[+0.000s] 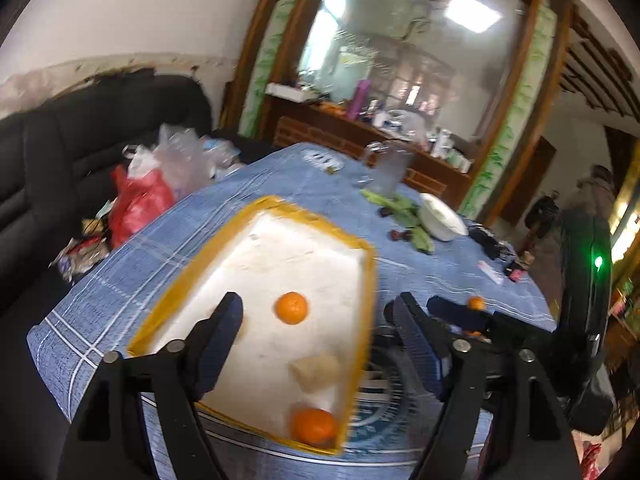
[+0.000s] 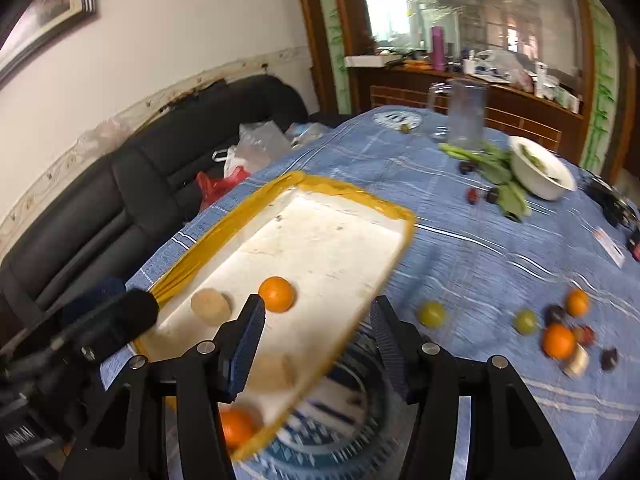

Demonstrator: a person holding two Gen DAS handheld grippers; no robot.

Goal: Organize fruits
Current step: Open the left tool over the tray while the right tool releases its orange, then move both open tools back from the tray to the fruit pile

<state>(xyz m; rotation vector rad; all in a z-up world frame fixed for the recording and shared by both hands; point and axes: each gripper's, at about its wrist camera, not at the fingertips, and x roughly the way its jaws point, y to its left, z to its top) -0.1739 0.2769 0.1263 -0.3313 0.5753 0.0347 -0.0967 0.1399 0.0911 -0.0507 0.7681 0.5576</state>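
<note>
Right wrist view: right gripper (image 2: 316, 344) and left gripper (image 1: 316, 332) both stand open and empty above the yellow-rimmed tray (image 2: 404, 216), where loose oranges (image 2: 277, 294) could roll if it is knocked.

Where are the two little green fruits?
In the right wrist view, the two green fruits lie on the blue tablecloth, right of the yellow-rimmed tray and just left of the loose oranges.
</note>
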